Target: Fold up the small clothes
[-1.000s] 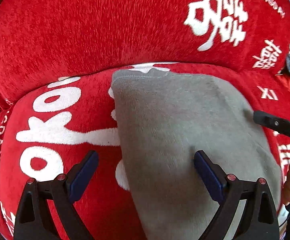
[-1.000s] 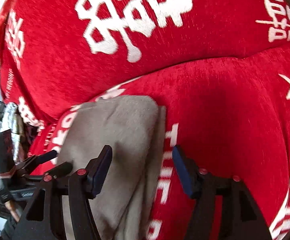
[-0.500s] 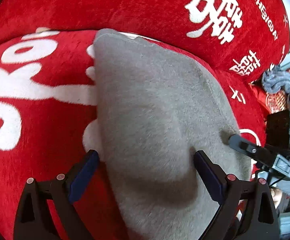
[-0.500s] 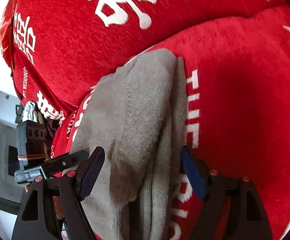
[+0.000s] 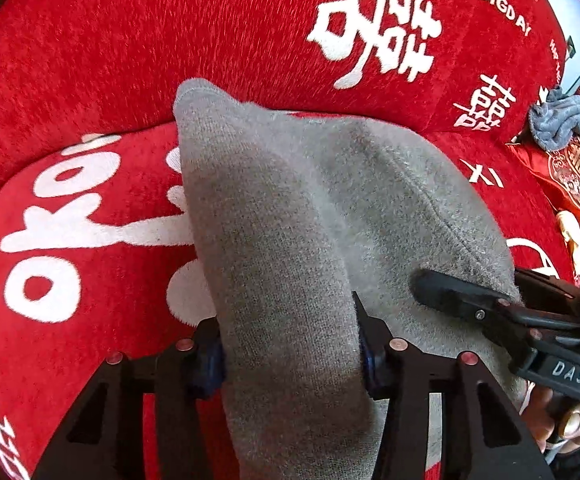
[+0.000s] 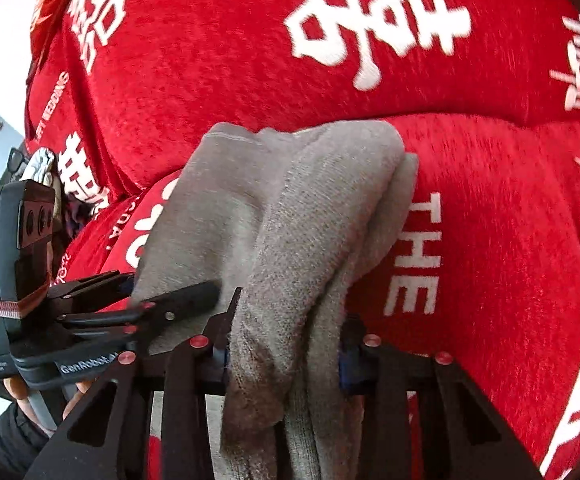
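Note:
A grey knitted garment (image 5: 290,216) lies folded on the red sofa seat (image 5: 89,220). My left gripper (image 5: 290,354) is shut on its near left edge, which rises in a ridge between the jaws. My right gripper (image 6: 283,354) is shut on the near right edge of the garment (image 6: 302,216), several layers bunched between the jaws. The right gripper also shows in the left wrist view (image 5: 462,294), the left gripper in the right wrist view (image 6: 169,300). The garment's far end rests against the sofa back.
The sofa back (image 5: 209,28) with white lettering rises just behind the garment. A blue-grey cloth (image 5: 566,124) lies on a red patterned item (image 5: 566,168) at the far right. The sofa seat (image 6: 510,240) extends to the right.
Both grippers have closed on the garment's near edge, one at each side. The near edge is now lifted and bunched into ridges between the jaws.

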